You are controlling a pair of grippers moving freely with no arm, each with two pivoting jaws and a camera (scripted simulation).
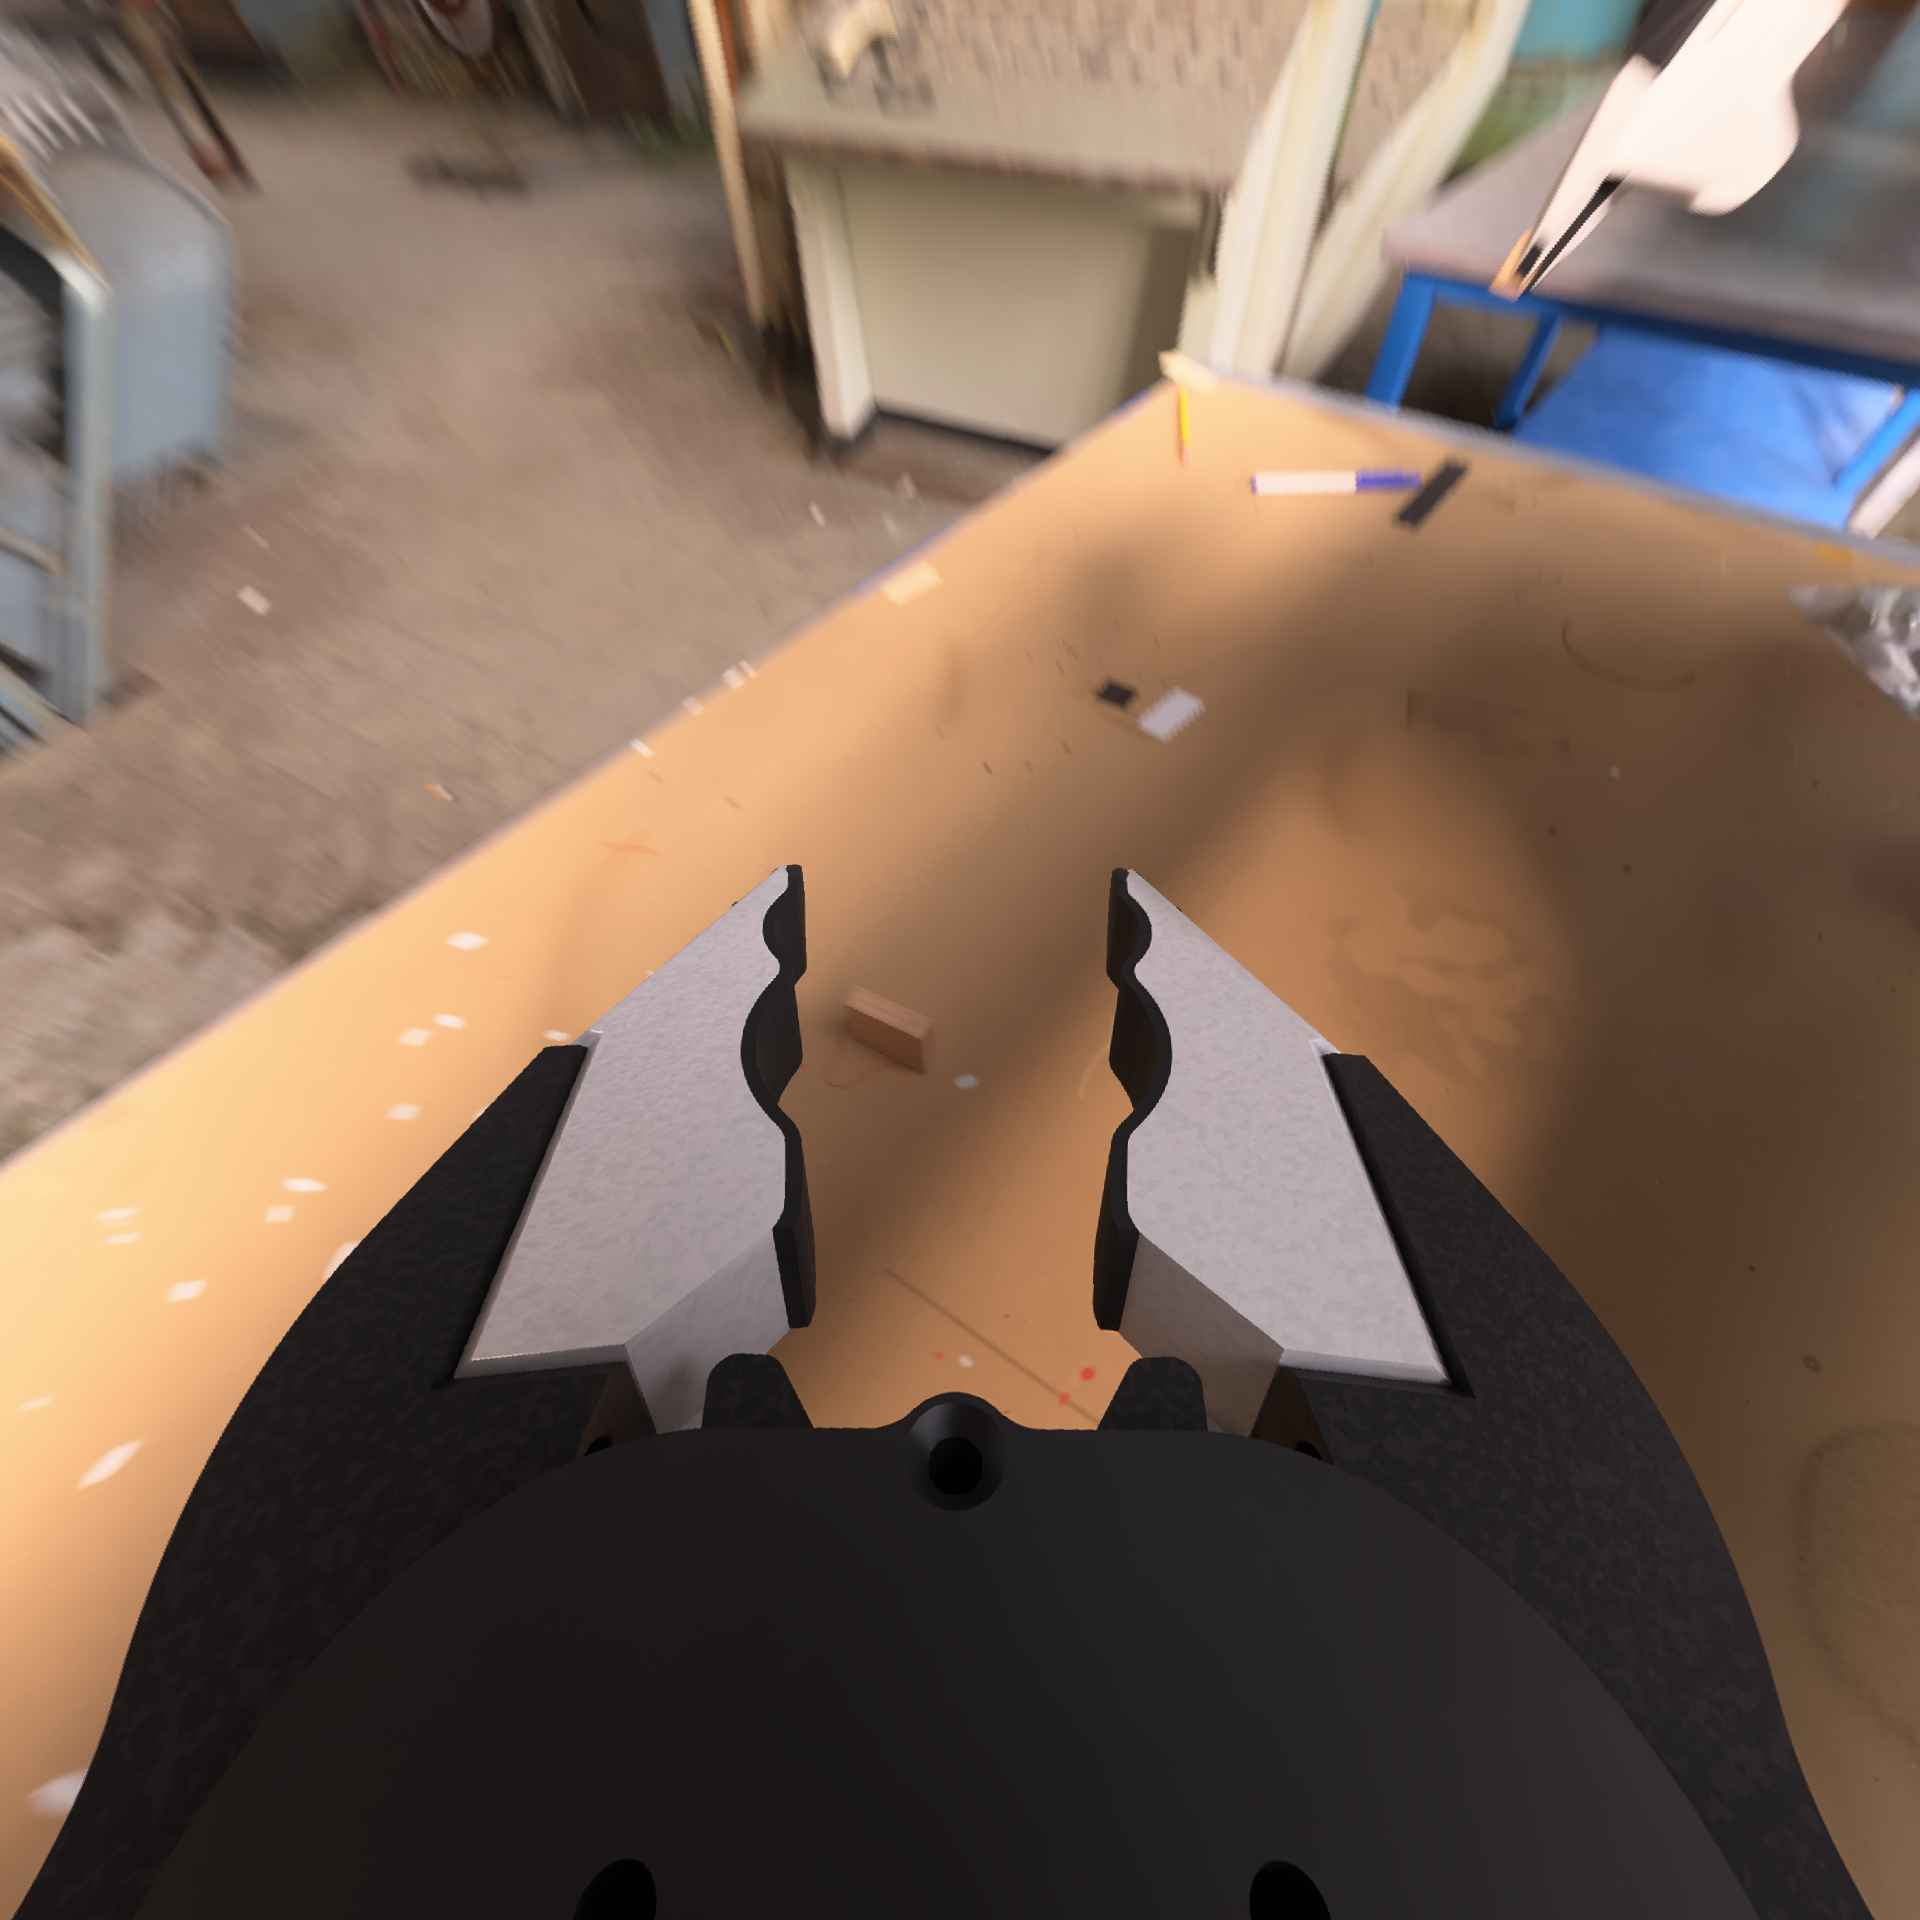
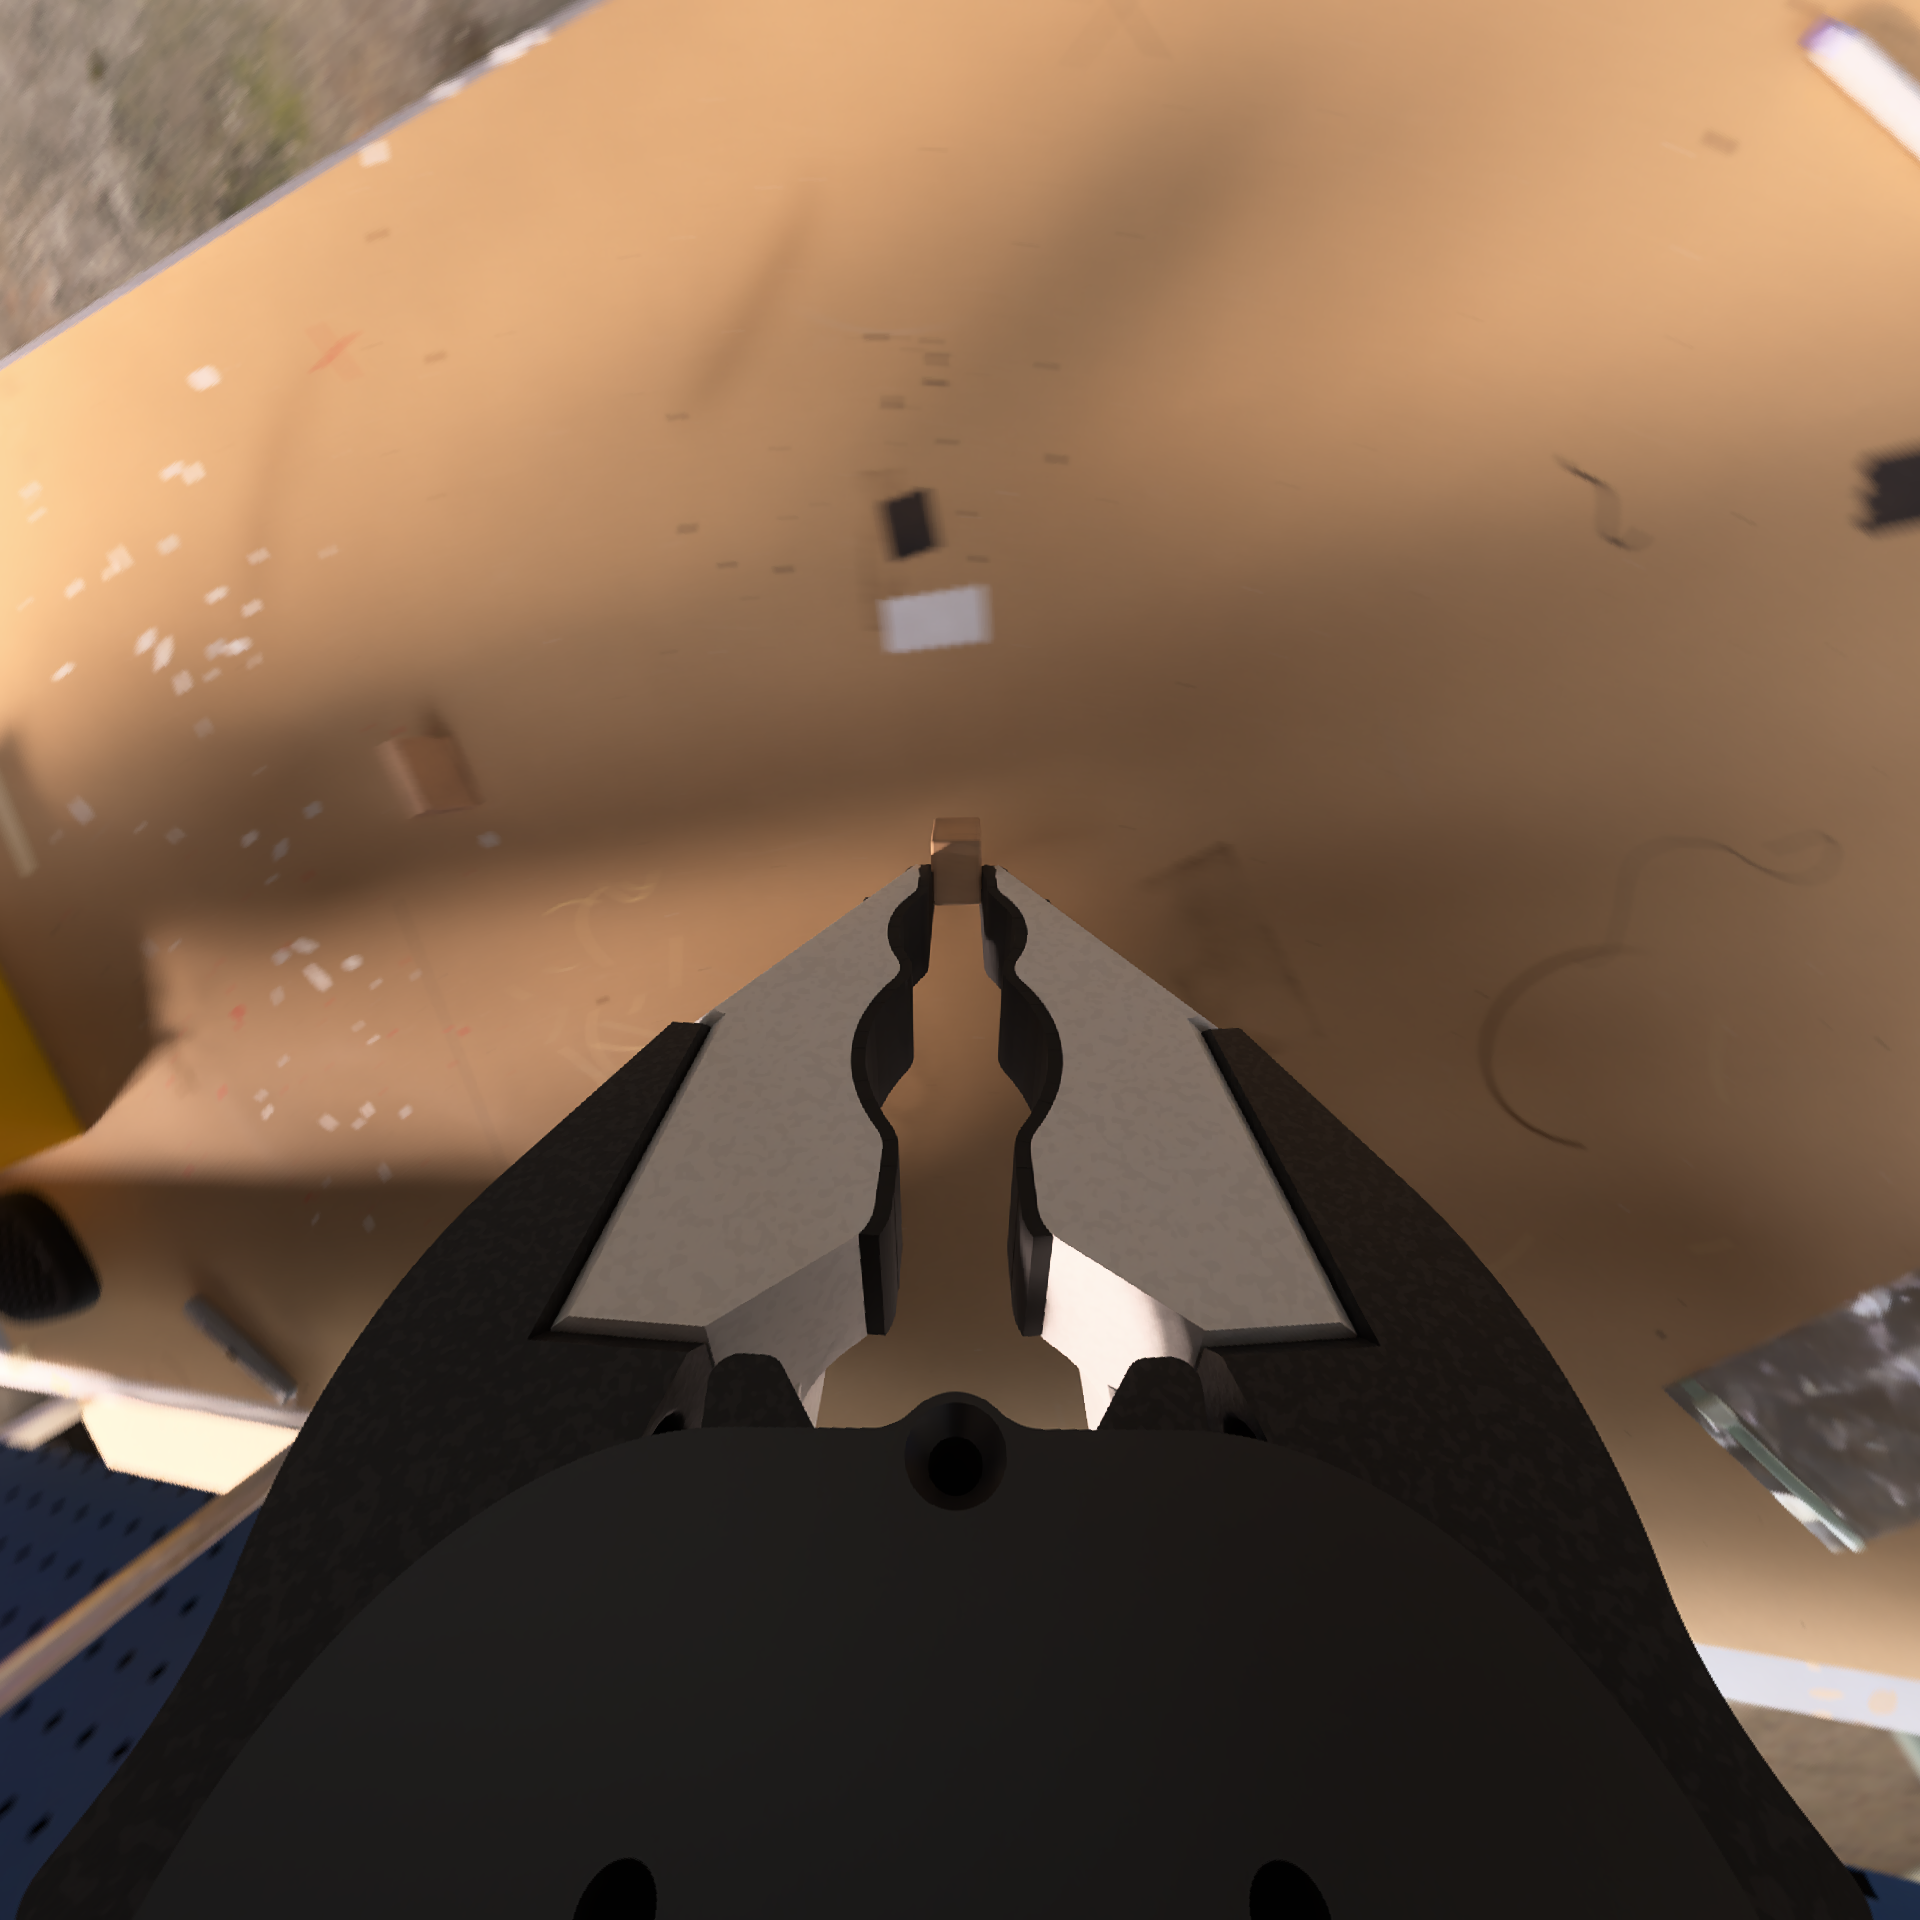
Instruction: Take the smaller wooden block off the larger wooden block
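Observation:
The larger wooden block (image 1: 889, 1029) lies alone on the tan table, seen between the fingers of my left gripper (image 1: 956, 883), which is open, empty and well above it. It also shows in the right wrist view (image 2: 428, 774), to the left. My right gripper (image 2: 956, 881) is shut on the smaller wooden block (image 2: 956, 860), which sticks out past its fingertips, held high above the table and apart from the larger block. The right gripper shows blurred at the top right of the left wrist view (image 1: 1662, 135).
The table's left edge (image 1: 644, 738) drops to a dirt floor. A white and purple marker (image 1: 1335, 482), a pencil (image 1: 1182, 426), a black chip (image 2: 909, 523) and a white chip (image 2: 933, 618) lie farther along the table. A foil sheet (image 2: 1808, 1423) lies at the right.

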